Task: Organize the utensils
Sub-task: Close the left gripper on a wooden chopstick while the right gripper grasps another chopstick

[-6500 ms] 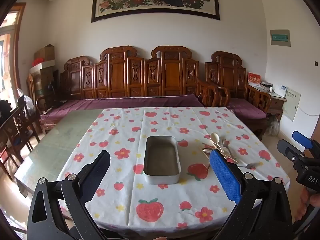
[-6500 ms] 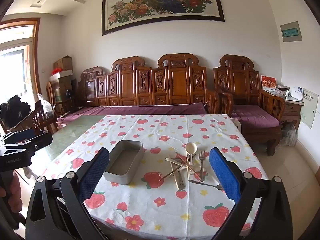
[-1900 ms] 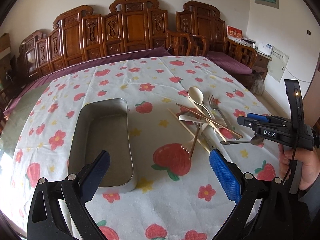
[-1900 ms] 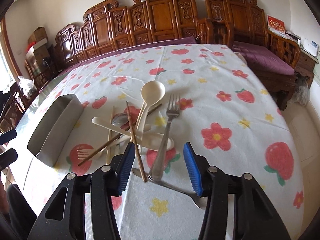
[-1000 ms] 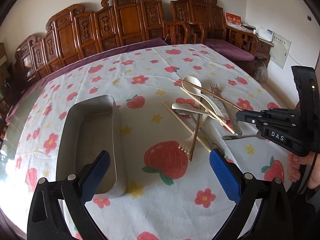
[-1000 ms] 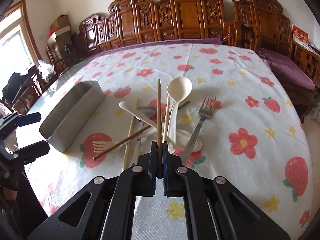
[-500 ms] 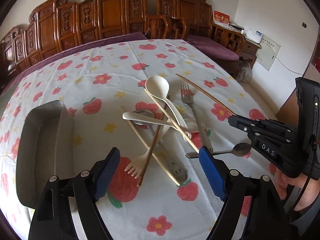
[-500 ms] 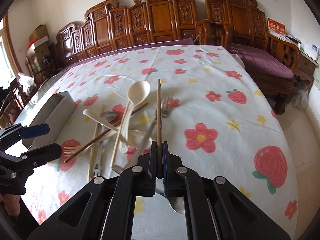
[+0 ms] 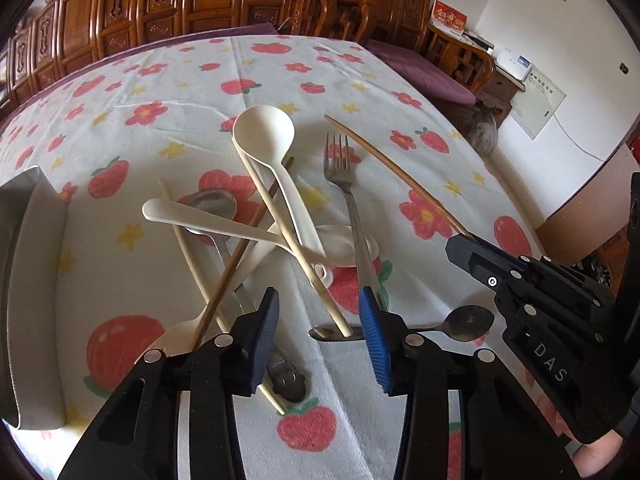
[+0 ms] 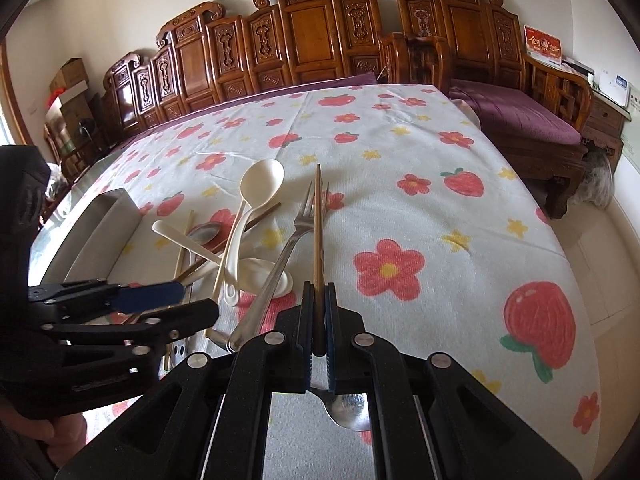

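Dark chopstick (image 10: 317, 216): pinched near its butt end by the right gripper (image 10: 318, 320), lifted clear of the cloth, tip pointing out over the metal fork (image 9: 348, 200).
Right gripper: jaws closed tight on the dark chopstick, long free length sticking forward.
Left gripper (image 9: 320, 332): jaws parted to a middling gap, holding nothing, straddling the near end of a pale chopstick (image 9: 292, 236) low over the pile.
Pile: pale ladle (image 9: 276, 160), pale spoons, second dark chopstick (image 9: 236, 256) and another pale chopstick crossed over one another; small metal spoon (image 9: 460, 322) lying just right of the left gripper.
Metal tray (image 9: 24, 280): at the left of the pile, open side up, looks empty; likely goal for the sorted pieces.
Risk, swing: long free end likely to sweep into the ladle or fork on a turn toward the tray, scattering the stack.
Risk, grip: held so near one end, likely to pivot or slip in the pads under a quick move.
Risk, left grasp: closing on the pale chopstick may drag the spoons resting across it.
Risk, collision: both grippers near each other above the pile; crossing paths to the tray could knock them together.
Edges: table edge (image 10: 576, 280) near on the right, floor beyond; anything flicked that way probably lost.
Open room: bare cloth beyond the pile and to its right; tight only between pile and tray.
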The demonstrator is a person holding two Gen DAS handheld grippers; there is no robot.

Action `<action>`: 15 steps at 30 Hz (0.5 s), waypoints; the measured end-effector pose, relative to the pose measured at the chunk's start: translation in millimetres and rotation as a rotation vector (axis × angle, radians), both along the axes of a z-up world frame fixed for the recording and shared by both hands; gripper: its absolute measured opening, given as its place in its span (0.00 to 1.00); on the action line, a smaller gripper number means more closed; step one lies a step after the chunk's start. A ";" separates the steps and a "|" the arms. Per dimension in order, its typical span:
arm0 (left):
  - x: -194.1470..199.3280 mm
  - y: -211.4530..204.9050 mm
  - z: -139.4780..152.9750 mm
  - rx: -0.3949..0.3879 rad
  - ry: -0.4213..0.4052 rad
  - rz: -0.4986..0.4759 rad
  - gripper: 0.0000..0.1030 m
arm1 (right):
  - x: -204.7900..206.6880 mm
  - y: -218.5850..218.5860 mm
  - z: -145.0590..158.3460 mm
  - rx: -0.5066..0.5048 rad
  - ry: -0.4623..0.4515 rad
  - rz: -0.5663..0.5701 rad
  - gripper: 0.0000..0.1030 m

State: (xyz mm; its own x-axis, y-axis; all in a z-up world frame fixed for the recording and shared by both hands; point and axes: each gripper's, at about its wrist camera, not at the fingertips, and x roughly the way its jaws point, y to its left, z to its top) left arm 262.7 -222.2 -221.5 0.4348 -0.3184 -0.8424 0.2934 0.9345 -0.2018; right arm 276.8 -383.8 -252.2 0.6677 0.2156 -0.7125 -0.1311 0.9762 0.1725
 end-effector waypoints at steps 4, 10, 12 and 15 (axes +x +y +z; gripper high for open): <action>1.1 2.9 -4.2 -0.027 0.039 0.002 0.09 | 0.3 0.5 -0.4 0.000 -0.001 0.001 0.06; -7.3 18.3 5.2 -0.025 0.040 0.026 0.05 | -0.1 3.6 0.3 -0.008 -0.002 0.002 0.06; -11.4 26.4 10.2 -0.020 0.028 0.034 0.04 | -0.9 5.4 1.9 -0.010 -0.009 0.004 0.06; -18.0 38.4 20.2 -0.015 0.004 0.045 0.04 | -2.8 9.5 5.2 -0.012 -0.018 0.013 0.06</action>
State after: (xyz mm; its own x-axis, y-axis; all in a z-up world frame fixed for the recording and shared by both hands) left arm 244.7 -183.7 -201.3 0.4459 -0.3110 -0.8393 0.2506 0.9436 -0.2165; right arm 274.0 -374.3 -246.9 0.6779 0.2157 -0.7028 -0.1463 0.9765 0.1585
